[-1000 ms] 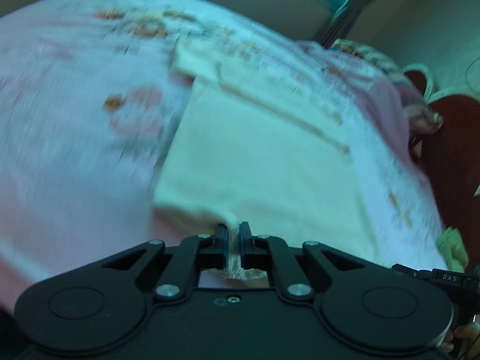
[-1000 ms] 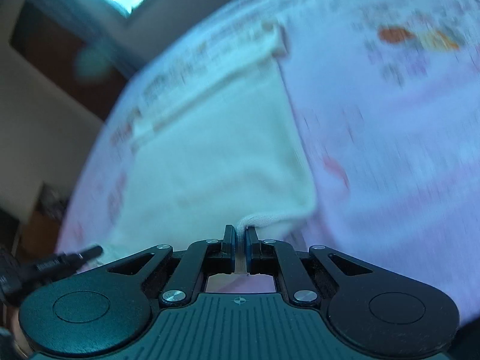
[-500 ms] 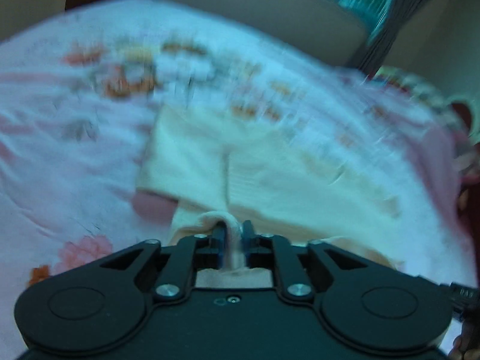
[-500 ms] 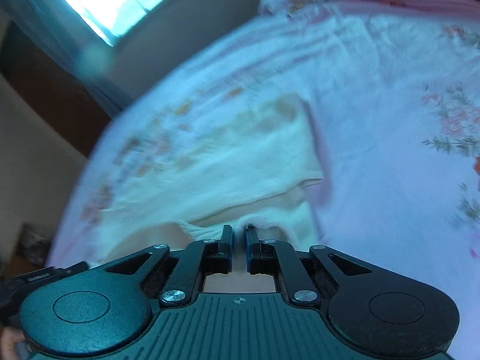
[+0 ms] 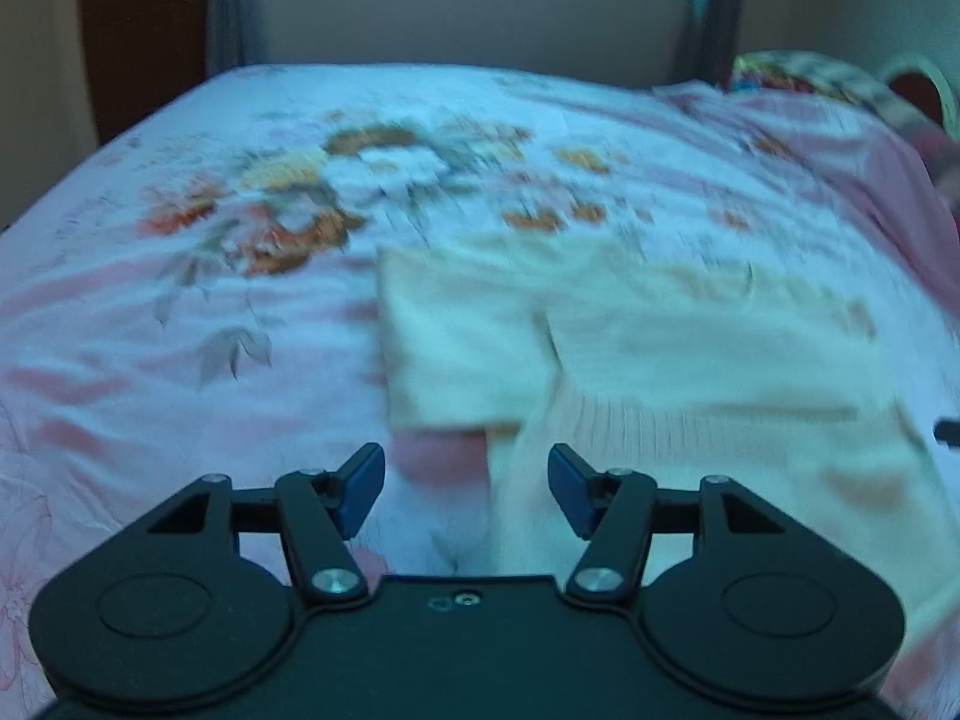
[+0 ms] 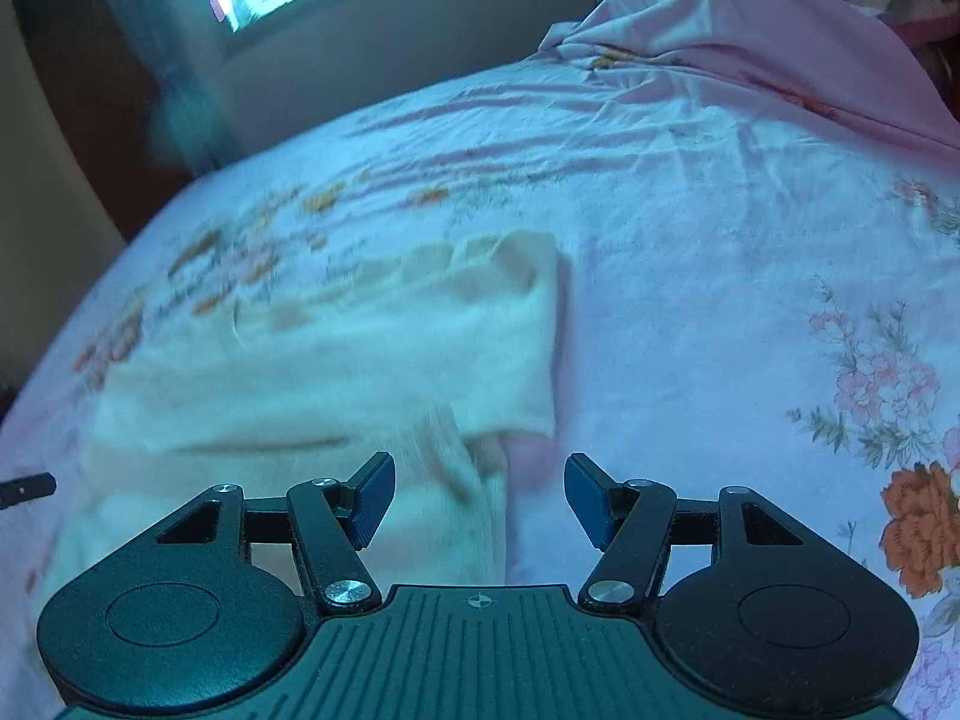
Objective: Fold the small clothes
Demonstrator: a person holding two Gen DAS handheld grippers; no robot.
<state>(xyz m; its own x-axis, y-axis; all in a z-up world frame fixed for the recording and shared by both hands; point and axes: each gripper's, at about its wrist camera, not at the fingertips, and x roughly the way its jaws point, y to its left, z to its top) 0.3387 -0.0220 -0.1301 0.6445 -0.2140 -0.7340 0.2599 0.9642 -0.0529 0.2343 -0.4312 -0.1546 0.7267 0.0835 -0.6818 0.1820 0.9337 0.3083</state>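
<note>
Both tongs have just been opening, and the cream knit garment [image 5: 630,360] they carried across has dropped free onto the flowered bedsheet [image 5: 180,312], its near edge laid over the rest: one fold looks done. The left tongs [image 5: 467,489] stand released, about half spread, with the cloth's corner lying between the pads at 12 o'clock but not pressed. The right tongs [image 6: 480,495] are likewise let go, the garment [image 6: 360,348] spreading toward 10 o'clock. A pink quilt [image 6: 750,30] lies bunched at 1 o'clock.

No legible text anywhere.
</note>
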